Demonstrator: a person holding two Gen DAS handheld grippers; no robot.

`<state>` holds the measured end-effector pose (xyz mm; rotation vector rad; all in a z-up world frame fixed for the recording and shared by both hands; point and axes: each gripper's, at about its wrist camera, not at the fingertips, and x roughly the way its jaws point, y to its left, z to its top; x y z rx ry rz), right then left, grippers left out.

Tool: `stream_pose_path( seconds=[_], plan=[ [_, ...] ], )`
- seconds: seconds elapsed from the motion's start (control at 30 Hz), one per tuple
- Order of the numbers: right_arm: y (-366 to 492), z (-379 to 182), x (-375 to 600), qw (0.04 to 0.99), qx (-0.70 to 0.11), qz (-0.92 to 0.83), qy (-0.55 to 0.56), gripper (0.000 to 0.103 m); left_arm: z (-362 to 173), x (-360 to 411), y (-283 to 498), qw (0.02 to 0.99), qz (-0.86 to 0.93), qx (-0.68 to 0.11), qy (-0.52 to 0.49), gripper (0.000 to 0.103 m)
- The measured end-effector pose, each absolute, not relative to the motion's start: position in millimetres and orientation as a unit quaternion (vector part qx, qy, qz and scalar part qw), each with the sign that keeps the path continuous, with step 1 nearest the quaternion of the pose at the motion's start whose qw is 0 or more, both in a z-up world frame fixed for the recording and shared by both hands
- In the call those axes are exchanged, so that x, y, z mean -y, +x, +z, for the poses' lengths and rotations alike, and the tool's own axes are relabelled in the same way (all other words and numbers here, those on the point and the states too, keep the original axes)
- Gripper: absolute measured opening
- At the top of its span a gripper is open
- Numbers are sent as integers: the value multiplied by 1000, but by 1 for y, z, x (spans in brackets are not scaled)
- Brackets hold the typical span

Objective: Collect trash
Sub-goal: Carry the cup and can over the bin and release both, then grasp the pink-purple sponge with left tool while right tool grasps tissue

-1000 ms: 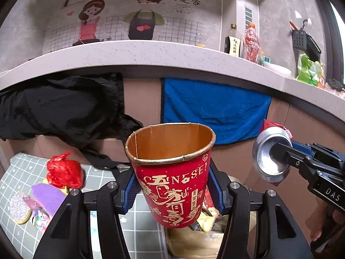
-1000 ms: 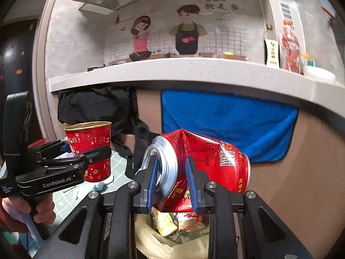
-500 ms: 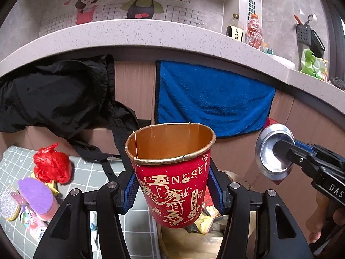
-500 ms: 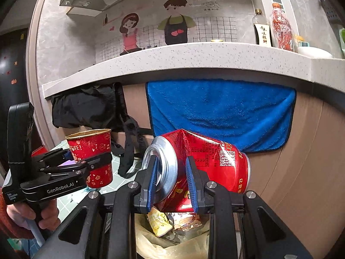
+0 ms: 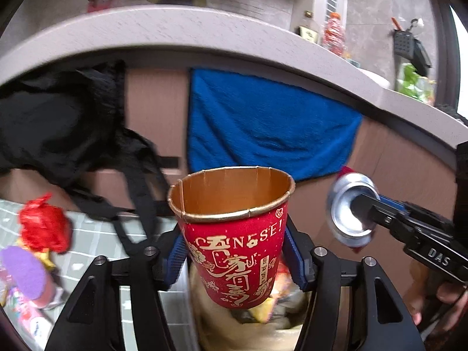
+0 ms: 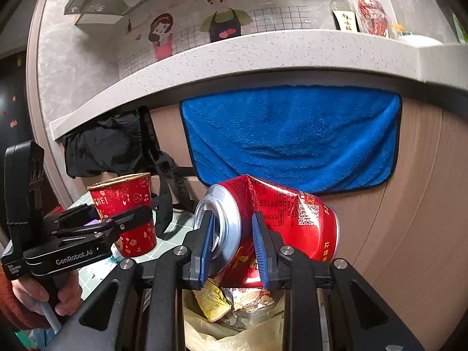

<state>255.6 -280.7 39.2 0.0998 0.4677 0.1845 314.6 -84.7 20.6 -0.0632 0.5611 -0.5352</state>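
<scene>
Left gripper (image 5: 234, 259): black frame showing triangular cut-outs and silver screws, fingers (image 5: 176, 260) wearing blue pads. Seen from the right wrist, its side is carrying white "GenRobot.AI" lettering. Left hand (image 6: 44, 295): bare skin showing under a rust-red knit sleeve (image 6: 14, 307). Right gripper (image 6: 232, 248): matching black frame, silver screws, blue pads (image 6: 206, 241); its side is showing white "DAS".
</scene>
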Motion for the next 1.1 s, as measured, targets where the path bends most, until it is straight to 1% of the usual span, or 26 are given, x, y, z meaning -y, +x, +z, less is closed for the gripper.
stream_pose_path(
  seconds=[0.03, 0.07, 0.13, 0.27, 0.4, 0.6, 0.7, 0.87, 1.1],
  plan=[
    [256, 37, 283, 968, -229, 92, 55, 27, 17, 86, 319, 917, -276, -285, -32, 64],
    [258, 33, 286, 967, -230, 89, 61, 33, 12, 88, 324, 911, -283, -298, -33, 66],
    [263, 25, 291, 965, -239, 82, 75, 41, -1, 89, 334, 905, -279, -321, -31, 74],
    [266, 12, 292, 959, -258, 82, 80, 41, -12, 85, 342, 903, -257, -344, -15, 74],
    [264, 9, 290, 959, -261, 73, 77, 41, -6, 66, 337, 917, -225, -329, -6, 74],
    [260, 17, 280, 961, -255, 76, 78, 41, 9, 13, 328, 927, -191, -319, -51, 73],
    [256, 21, 269, 963, -250, 78, 68, 40, 7, -5, 321, 926, -181, -327, -56, 73],
    [247, 12, 255, 962, -255, 75, 66, 40, -14, -17, 295, 903, -203, -374, -63, 71],
    [235, 2, 249, 956, -277, 73, 64, 40, -16, -37, 280, 906, -199, -367, -71, 70]
  ],
)
